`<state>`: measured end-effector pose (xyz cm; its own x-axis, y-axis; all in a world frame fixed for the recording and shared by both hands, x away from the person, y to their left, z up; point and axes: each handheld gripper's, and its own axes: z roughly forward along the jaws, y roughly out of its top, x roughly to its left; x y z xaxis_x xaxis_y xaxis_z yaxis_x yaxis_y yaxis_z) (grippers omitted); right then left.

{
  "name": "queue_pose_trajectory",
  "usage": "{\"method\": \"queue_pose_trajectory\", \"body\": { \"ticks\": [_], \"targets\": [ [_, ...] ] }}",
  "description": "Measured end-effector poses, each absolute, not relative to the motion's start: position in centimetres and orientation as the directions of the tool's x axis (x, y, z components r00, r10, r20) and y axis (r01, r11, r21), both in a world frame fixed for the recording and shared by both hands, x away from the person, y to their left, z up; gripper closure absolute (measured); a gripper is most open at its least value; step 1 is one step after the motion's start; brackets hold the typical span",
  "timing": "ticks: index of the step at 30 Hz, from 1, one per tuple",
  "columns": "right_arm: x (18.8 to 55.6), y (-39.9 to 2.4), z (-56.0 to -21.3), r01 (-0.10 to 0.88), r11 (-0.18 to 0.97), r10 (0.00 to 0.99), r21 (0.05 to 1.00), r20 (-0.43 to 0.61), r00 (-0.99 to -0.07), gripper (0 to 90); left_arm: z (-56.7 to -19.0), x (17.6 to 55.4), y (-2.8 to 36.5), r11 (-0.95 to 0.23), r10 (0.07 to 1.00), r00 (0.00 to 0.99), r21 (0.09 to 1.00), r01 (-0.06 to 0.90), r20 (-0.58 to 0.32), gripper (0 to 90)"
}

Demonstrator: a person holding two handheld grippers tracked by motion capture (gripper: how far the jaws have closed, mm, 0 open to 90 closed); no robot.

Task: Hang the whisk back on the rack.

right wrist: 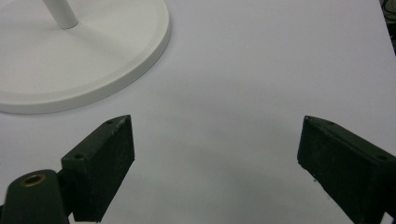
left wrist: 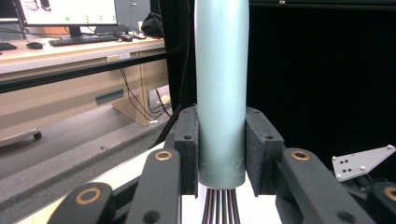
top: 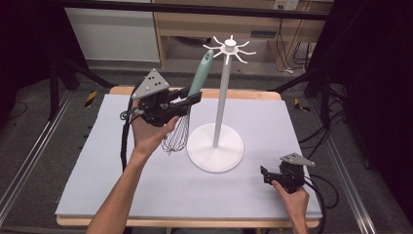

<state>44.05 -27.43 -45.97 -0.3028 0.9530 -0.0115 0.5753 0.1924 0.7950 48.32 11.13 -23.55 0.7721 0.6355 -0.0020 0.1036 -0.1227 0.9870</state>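
Our left tongs [top: 192,99] clamp the whisk [top: 187,109] handle-up for the stand's [top: 221,92] hooks; right tongs [top: 267,175] rest open.

Even overhead light falls on the pale grey padded counter [top: 272,122], bright against dark surroundings. The white round-based utensil stand [top: 215,146] casts only a faint shadow. In the left gripper view, the pale teal whisk handle [left wrist: 221,93] shows soft focus and mild sheen.
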Motion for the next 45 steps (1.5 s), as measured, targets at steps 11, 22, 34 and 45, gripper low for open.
{"method": "queue_pose_trajectory", "body": {
  "ticks": [11,22,34,45],
  "targets": [
    [44.0,-27.4,-46.0,0.575,0.193,0.953,0.795,-0.012,-0.304,11.5,-24.0,48.8,10.4,-0.126,0.628,0.778,0.986,0.109,-0.006,68.4],
    [44.0,-27.4,-46.0,0.579,0.19,0.953,0.793,-0.007,-0.304,11.5,-24.5,49.1,9.9,-0.125,0.636,0.772,0.986,0.114,-0.008,68.2],
    [44.0,-27.4,-46.0,0.577,0.193,0.952,0.794,-0.008,-0.306,11.5,-24.6,49.2,9.7,-0.126,0.652,0.758,0.987,0.104,0.003,64.4],
    [44.0,-27.4,-46.0,0.576,0.191,0.952,0.795,-0.008,-0.305,11.5,-24.7,48.2,11.4,-0.133,0.667,0.744,0.986,0.099,0.015,59.2]
  ]
}}
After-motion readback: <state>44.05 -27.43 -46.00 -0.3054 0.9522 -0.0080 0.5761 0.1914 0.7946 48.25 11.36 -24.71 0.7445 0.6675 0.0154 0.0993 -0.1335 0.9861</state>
